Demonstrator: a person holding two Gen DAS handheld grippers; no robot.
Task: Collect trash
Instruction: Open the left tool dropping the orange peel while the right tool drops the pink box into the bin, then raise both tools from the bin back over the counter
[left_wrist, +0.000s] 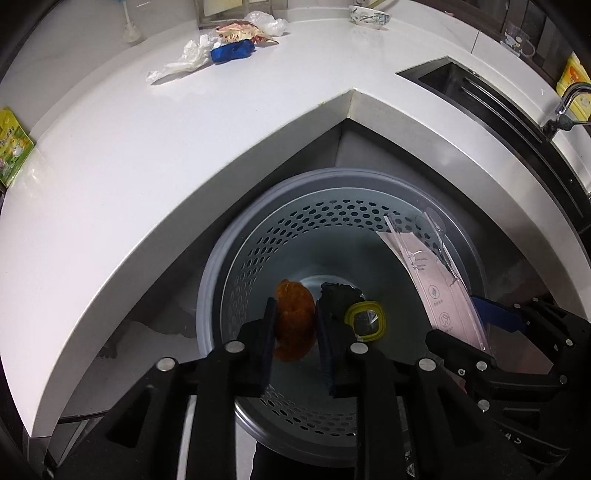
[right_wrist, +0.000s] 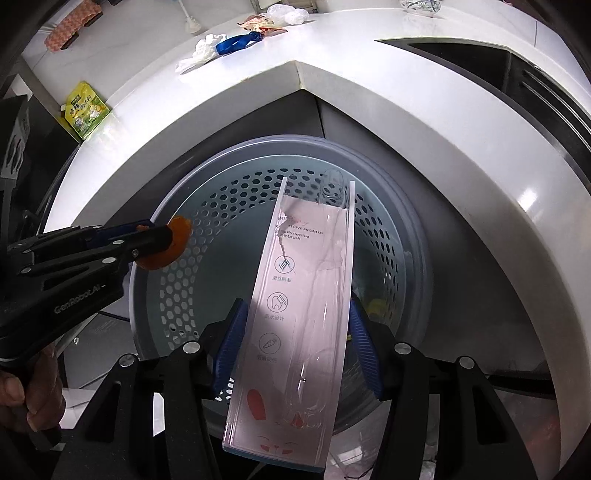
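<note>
Left gripper (left_wrist: 295, 325) has the orange peel (left_wrist: 293, 325) sitting between its jaws, which look barely parted, right over my perforated grey trash bin (left_wrist: 221, 280). Right gripper (right_wrist: 295, 332) is clamped on a pink toothbrush package (right_wrist: 295, 314), tilted into the same bin; I can read "LOVE FROM US" and "Protective". "GenRobot.AI" is printed on the left tool. Tabletop (left_wrist: 184, 147) behind carries a blue wrapper (left_wrist: 232, 51) and crumpled white tissue (left_wrist: 184, 61).
</note>
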